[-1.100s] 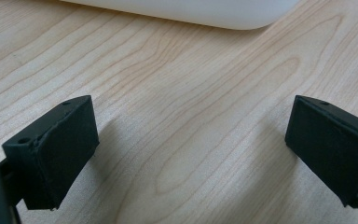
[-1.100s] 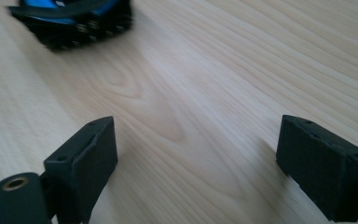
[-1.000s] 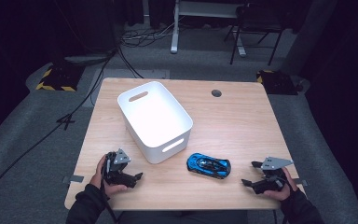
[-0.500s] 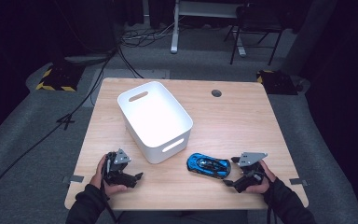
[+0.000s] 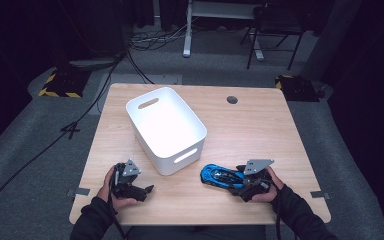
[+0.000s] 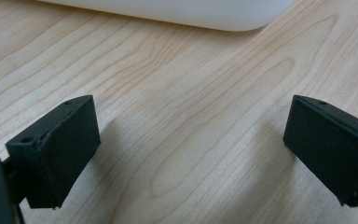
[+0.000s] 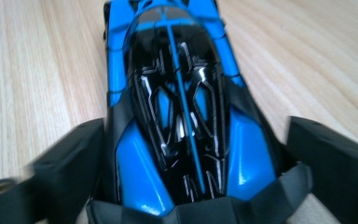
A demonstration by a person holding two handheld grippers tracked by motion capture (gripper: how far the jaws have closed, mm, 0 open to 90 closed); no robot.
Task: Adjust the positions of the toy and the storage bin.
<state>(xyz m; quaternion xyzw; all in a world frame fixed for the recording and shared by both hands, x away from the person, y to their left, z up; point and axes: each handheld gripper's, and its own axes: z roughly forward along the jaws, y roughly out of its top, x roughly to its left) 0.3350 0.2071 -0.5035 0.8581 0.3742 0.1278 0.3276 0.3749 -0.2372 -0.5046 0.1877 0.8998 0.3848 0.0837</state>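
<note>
The right hand-held gripper [image 5: 241, 183] has travelled from the right edge of the light wooden tabletop [image 5: 260, 130] inward to the glossy blue-and-black toy sports car [image 5: 221, 176], which lies just in front of the white rectangular plastic bin [image 5: 166, 127], off that bin's near right corner. Its jaws opened wide on the approach and have just been closing, with the car's tail now between them. The car has not shifted relative to the bin. Judgement: the grasp is under way, and a lift toward the bin looks like the likely next step.

The left hand-held gripper [image 5: 147, 190] sits in front of the bin's near left corner, as before, jaws spread with nothing between them.

View comparison: the high view gives the layout but hides the jaw contact under the grey plate. The right gripper view shows the car [image 7: 182, 107] lengthwise, the left pad [image 7: 70, 172] against its flank; on the right side a small gap seems to remain, so a firm pinch cannot be confirmed. The left gripper view shows bare wood and the bin's lower wall [image 6: 177, 11] just beyond.
</note>
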